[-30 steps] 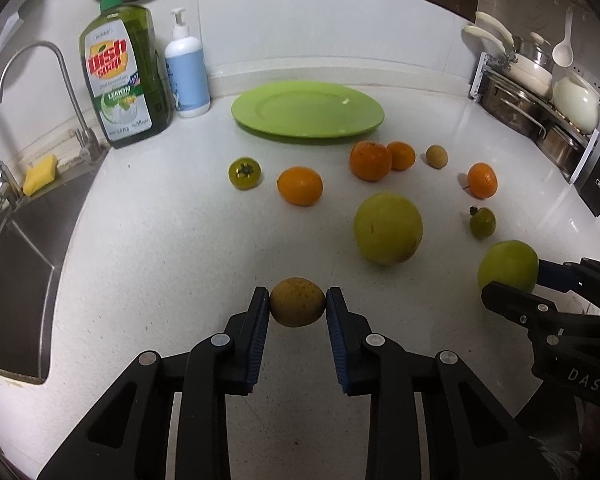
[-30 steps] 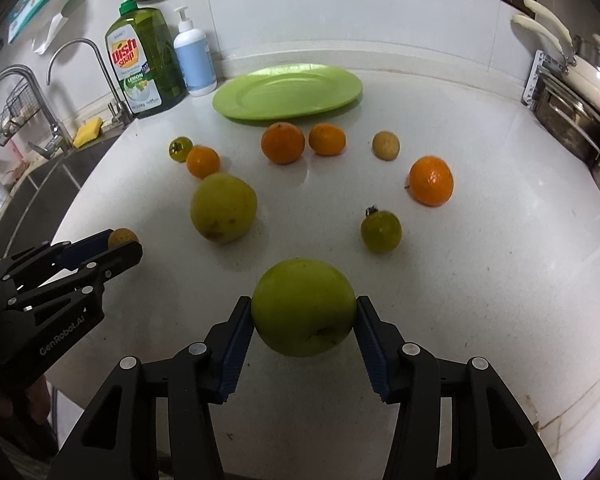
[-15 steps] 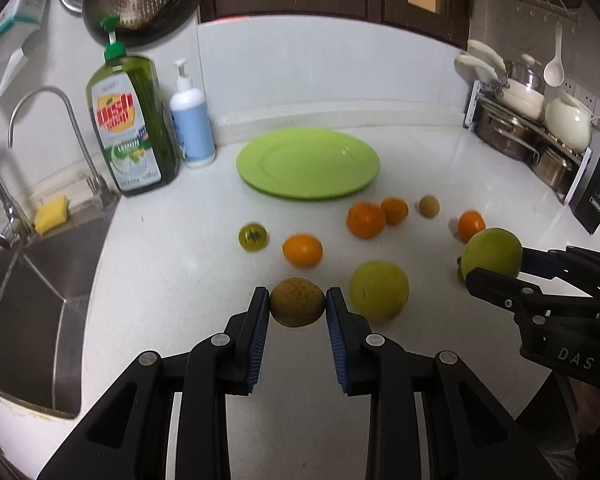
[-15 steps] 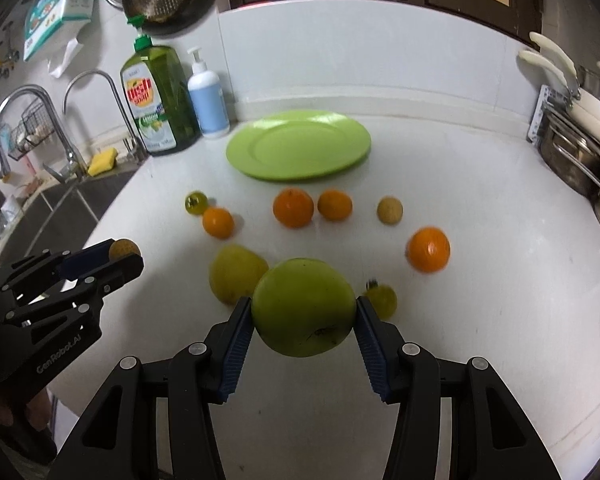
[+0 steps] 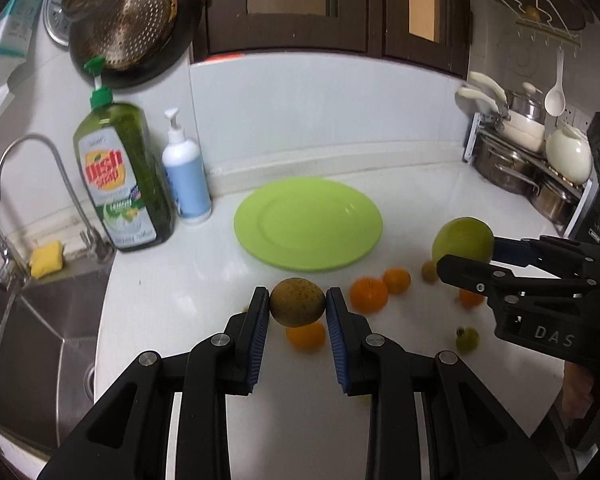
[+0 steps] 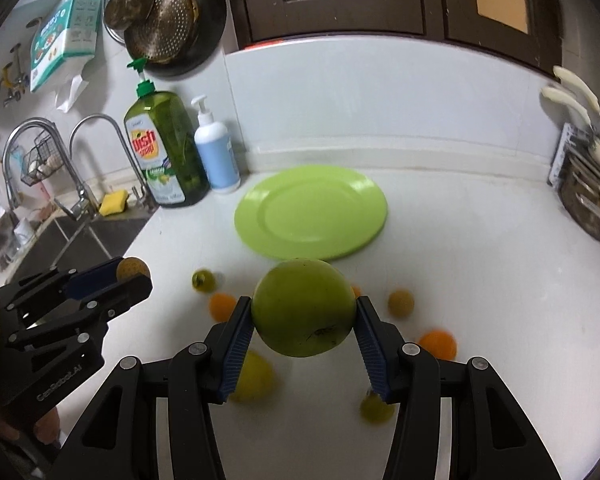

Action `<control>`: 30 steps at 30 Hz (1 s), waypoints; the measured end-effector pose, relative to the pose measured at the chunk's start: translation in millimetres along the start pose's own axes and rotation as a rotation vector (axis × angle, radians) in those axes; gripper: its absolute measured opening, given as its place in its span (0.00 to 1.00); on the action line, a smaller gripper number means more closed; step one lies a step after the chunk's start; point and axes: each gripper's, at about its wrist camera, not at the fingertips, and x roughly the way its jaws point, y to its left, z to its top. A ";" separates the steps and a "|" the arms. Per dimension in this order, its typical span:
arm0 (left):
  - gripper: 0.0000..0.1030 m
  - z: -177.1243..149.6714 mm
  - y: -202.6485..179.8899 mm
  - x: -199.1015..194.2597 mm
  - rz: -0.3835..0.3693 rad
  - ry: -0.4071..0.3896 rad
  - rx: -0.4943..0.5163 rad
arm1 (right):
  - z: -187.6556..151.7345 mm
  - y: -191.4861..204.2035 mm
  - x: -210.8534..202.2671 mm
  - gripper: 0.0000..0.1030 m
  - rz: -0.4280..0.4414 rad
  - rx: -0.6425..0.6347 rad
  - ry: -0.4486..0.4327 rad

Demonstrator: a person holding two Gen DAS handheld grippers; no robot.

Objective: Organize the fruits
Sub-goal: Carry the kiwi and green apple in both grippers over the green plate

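Note:
My left gripper (image 5: 297,312) is shut on a small brownish round fruit (image 5: 297,301), held in the air above the white counter. My right gripper (image 6: 304,322) is shut on a large green fruit (image 6: 303,307), also lifted. Each gripper shows in the other view: the right gripper (image 5: 466,254) with the large green fruit (image 5: 462,240) at the right, the left gripper (image 6: 134,274) with the brownish fruit (image 6: 132,268) at the left. An empty green plate (image 5: 308,224) (image 6: 311,212) lies ahead of both. Several oranges (image 5: 369,295), small green fruits (image 6: 203,281) and a yellow-green fruit (image 6: 254,376) rest on the counter below.
A green dish soap bottle (image 5: 120,176) and a white pump bottle (image 5: 186,180) stand left of the plate. A sink (image 5: 32,340) with taps and a yellow sponge (image 5: 46,258) lies at the left. Pots on a rack (image 5: 532,160) stand at the right.
Both grippers have risen with their fruits and tilted up. The plate and the back wall now sit nearer the middle of view, and the loose fruits have slid down beneath the fingers.

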 end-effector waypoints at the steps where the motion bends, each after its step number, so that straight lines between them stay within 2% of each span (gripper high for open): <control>1: 0.28 3.9 0.4 2.4 0.000 -0.004 0.001 | 5.6 -0.8 2.9 0.50 0.001 -0.005 -0.002; 10: 0.28 42.7 9.6 40.8 -0.038 0.026 -0.012 | 51.3 -11.7 36.7 0.50 0.006 -0.053 0.015; 18: 0.28 72.9 19.6 87.9 -0.060 0.082 -0.013 | 84.9 -25.5 80.2 0.50 0.021 -0.074 0.071; 30: 0.28 89.1 31.4 172.5 -0.090 0.228 0.011 | 101.0 -41.3 160.6 0.50 0.038 -0.096 0.220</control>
